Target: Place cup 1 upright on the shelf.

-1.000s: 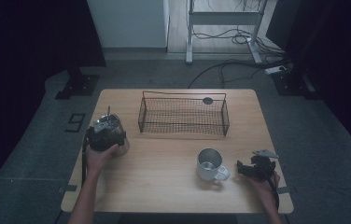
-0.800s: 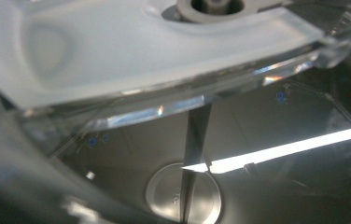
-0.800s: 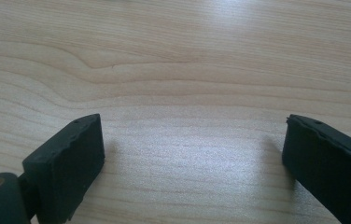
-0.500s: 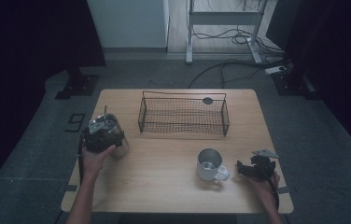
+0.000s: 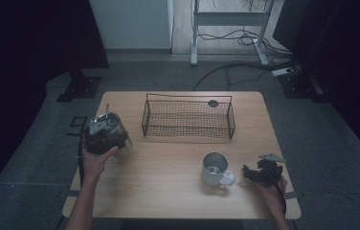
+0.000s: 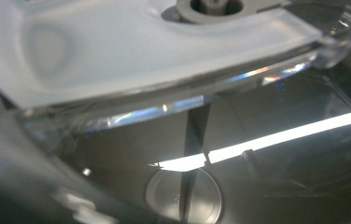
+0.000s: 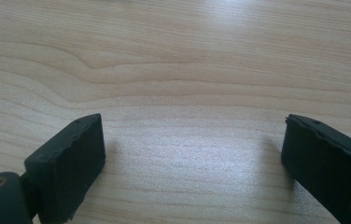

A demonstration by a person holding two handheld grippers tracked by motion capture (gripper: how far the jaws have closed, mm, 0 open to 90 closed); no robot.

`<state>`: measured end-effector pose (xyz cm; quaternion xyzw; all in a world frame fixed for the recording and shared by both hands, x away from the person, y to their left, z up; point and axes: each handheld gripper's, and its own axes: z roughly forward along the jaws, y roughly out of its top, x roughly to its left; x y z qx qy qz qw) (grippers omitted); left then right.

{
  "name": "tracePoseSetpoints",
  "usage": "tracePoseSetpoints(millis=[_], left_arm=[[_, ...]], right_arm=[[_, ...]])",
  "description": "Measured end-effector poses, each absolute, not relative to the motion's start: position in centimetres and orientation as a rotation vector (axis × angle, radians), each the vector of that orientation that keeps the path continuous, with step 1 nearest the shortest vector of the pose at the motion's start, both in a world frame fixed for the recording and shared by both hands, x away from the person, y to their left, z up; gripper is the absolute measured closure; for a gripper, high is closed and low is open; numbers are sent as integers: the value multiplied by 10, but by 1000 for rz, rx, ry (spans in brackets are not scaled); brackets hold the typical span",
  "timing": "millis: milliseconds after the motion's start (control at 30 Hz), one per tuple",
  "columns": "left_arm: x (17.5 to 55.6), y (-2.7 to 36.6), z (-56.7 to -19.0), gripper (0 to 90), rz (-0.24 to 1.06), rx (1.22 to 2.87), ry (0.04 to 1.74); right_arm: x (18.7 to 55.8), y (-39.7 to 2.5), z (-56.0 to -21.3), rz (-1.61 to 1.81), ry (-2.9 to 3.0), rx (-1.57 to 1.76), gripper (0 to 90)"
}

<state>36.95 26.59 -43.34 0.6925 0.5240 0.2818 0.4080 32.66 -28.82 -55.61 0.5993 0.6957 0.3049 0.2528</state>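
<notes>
The left tongs (image 5: 102, 136) look clamped on the glass jar (image 5: 113, 125) at the surface's left edge, with the wire basket (image 5: 187, 117) just to its right, while the right tongs (image 5: 259, 173) rest spread wide near the mug (image 5: 215, 168).

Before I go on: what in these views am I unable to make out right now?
- Left gripper, high view: its body covers the jaws, so open or shut is unreadable.
- Glass vessel, left gripper view: too close and blurred; the grip and its contents are unclear.
- Metal mug, high view: too small to tell whether anything is inside.
- Dark disc behind the wire basket: too small to identify.
</notes>
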Motion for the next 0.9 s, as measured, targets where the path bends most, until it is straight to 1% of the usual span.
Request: tracePoseSetpoints(millis=[900], left_arm=[[379, 246, -401, 40, 703, 1734, 1267]], right_arm=[[326, -288, -556, 828, 1892, 1628, 63]])
